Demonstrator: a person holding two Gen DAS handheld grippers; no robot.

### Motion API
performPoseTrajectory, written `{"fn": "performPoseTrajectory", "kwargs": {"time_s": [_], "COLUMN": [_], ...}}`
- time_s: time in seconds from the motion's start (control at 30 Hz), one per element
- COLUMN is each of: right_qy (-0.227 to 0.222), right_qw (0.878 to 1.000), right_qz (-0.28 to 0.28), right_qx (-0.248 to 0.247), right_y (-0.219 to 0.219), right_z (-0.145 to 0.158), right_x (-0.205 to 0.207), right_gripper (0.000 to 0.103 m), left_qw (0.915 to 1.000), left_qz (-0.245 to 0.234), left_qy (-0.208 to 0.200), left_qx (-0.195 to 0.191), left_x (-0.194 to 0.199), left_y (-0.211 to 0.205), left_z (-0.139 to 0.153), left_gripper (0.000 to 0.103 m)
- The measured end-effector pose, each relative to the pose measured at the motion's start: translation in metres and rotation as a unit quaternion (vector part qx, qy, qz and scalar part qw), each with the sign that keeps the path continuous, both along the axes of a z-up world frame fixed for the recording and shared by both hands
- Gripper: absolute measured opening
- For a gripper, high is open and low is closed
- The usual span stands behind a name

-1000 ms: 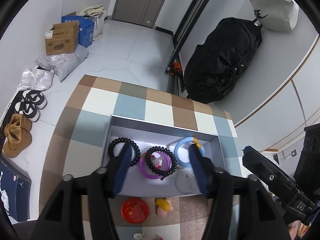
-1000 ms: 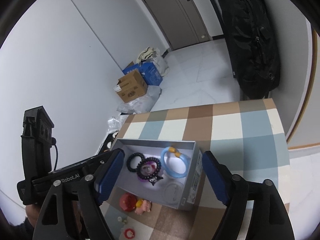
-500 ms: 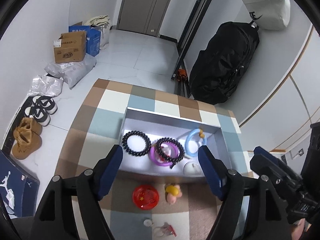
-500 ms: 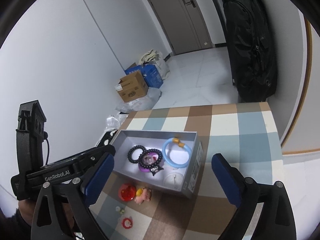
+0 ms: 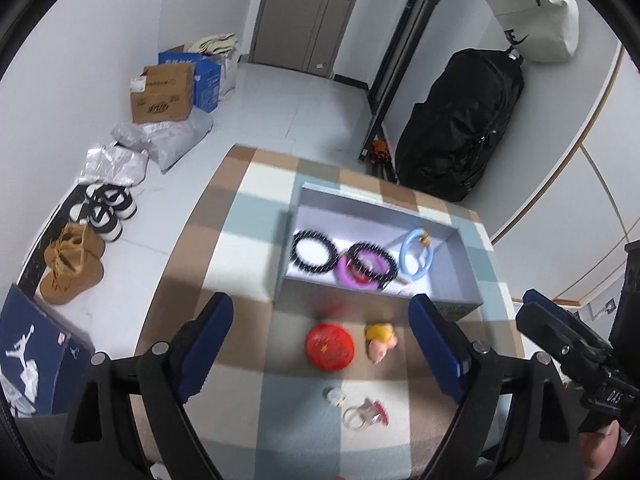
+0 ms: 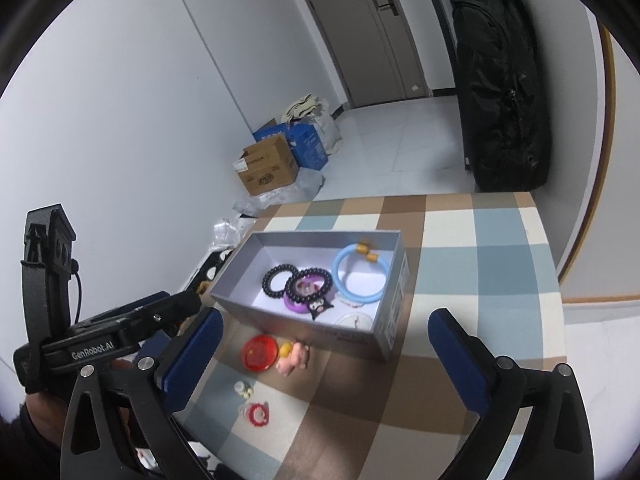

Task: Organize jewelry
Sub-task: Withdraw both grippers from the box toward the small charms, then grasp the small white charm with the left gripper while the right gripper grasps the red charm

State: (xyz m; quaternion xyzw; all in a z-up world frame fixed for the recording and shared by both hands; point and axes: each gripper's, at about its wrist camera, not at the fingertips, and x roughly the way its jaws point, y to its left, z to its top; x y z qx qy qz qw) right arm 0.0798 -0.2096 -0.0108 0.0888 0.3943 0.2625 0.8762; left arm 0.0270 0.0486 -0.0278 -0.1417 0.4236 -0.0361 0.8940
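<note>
A grey open box [image 5: 360,200] [image 6: 384,332] sits on the checked tablecloth. Inside lie a black bead bracelet [image 5: 314,254] [image 6: 278,280], a purple ring under a second bead bracelet [image 5: 366,268] [image 6: 308,286], and a blue bangle [image 5: 416,258] [image 6: 360,276]. In front of the box lie a red disc [image 5: 330,346] [image 6: 259,352], a small pink figure [image 5: 380,342] [image 6: 294,358], a white bit [image 5: 334,396] and a red-white ring [image 5: 366,414] [image 6: 256,414]. My left gripper [image 5: 320,304] and right gripper [image 6: 326,316] hover short of the box. Both sets of jaws are opening, with nothing between them.
The table [image 5: 240,248] ends close behind the box. On the floor to the left lie cardboard boxes [image 5: 162,94], plastic bags and shoes [image 5: 72,262]. A black bag [image 5: 460,128] leans on the wall to the right. The other gripper's body shows at each view's edge.
Both grippers have drawn back from the box and their jaws have spread wider. The left fingers no longer reach over the box, and the small items in front of it have come into view.
</note>
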Motion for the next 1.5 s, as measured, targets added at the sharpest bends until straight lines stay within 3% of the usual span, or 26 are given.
{"fn": "performPoseTrajectory", "kwargs": {"time_s": [0.2, 0.37, 0.53, 0.87, 1.1, 1.17, 1.37, 1.5], "right_qy": [0.008, 0.013, 0.017, 0.024, 0.028, 0.029, 0.035, 0.039], "right_qw": [1.0, 1.0, 0.999, 0.998, 0.998, 0.998, 0.998, 0.998], "right_qz": [0.007, 0.012, 0.023, 0.035, 0.036, 0.037, 0.039, 0.039], "right_qx": [-0.011, -0.016, -0.032, -0.036, -0.035, -0.036, -0.039, -0.039], "right_y": [0.006, 0.01, 0.016, 0.021, 0.021, 0.022, 0.023, 0.023], "right_z": [-0.005, -0.008, -0.012, -0.014, -0.015, -0.015, -0.018, -0.02], "right_x": [-0.007, -0.012, -0.019, -0.027, -0.026, -0.027, -0.027, -0.026], "right_gripper": [0.103, 0.103, 0.103, 0.103, 0.103, 0.103, 0.103, 0.103], "left_qw": [0.9993, 0.9975, 0.9956, 0.9914, 0.9912, 0.9906, 0.9896, 0.9894], "left_qz": [-0.007, -0.032, -0.046, -0.075, -0.081, -0.084, -0.092, -0.096], "left_qy": [0.033, 0.061, 0.081, 0.107, 0.105, 0.107, 0.11, 0.109], "left_qx": [-0.015, 0.018, 0.011, -0.002, -0.004, -0.01, -0.015, -0.005], "left_x": [-0.011, -0.014, -0.017, -0.011, -0.007, -0.007, -0.005, -0.005], "left_y": [0.005, -0.002, -0.004, -0.014, -0.016, -0.017, -0.02, -0.021], "left_z": [-0.018, -0.03, -0.039, -0.051, -0.052, -0.052, -0.054, -0.053], "left_gripper": [0.086, 0.086, 0.086, 0.046, 0.032, 0.02, 0.008, 0.008]}}
